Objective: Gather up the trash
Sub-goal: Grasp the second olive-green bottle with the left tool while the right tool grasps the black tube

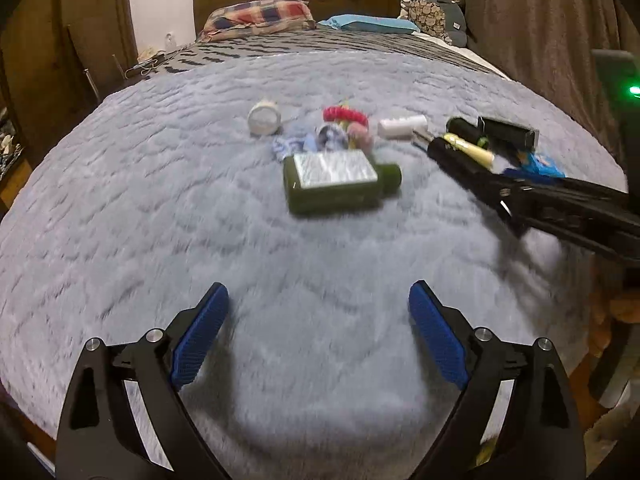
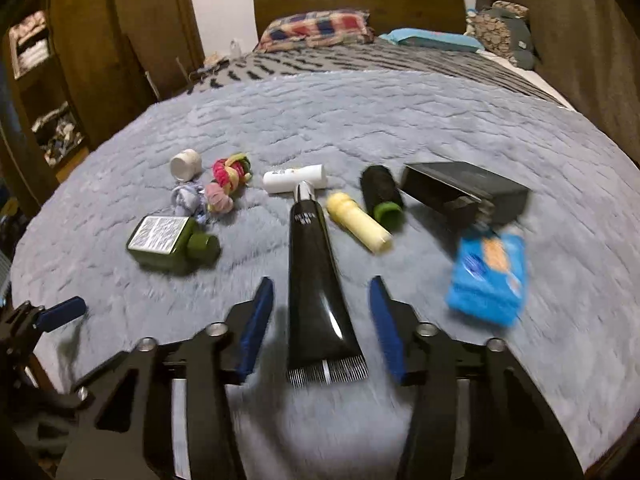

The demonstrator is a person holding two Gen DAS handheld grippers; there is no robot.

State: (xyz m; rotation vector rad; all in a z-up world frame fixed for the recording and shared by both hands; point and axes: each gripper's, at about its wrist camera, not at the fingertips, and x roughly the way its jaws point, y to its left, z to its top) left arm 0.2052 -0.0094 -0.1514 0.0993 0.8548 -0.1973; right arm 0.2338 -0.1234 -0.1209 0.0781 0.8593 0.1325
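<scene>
Your right gripper (image 2: 322,328) straddles the black tube (image 2: 316,280), unpinched, lengthwise between its fingers; left gripper (image 1: 319,332) gapes empty.

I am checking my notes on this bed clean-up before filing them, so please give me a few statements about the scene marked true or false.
1. The black tube lies between the fingers of the right gripper. True; the pads do not press on it.
2. The green bottle stands upright. False: it lies on its side on the grey blanket.
3. The left gripper holds the white jar. False: it is open, with only blanket between its fingers.
4. The blue packet lies to the right of the black tube in the right wrist view. True.
5. The black box sits on the checked pillow. False: it lies on the blanket.
</scene>
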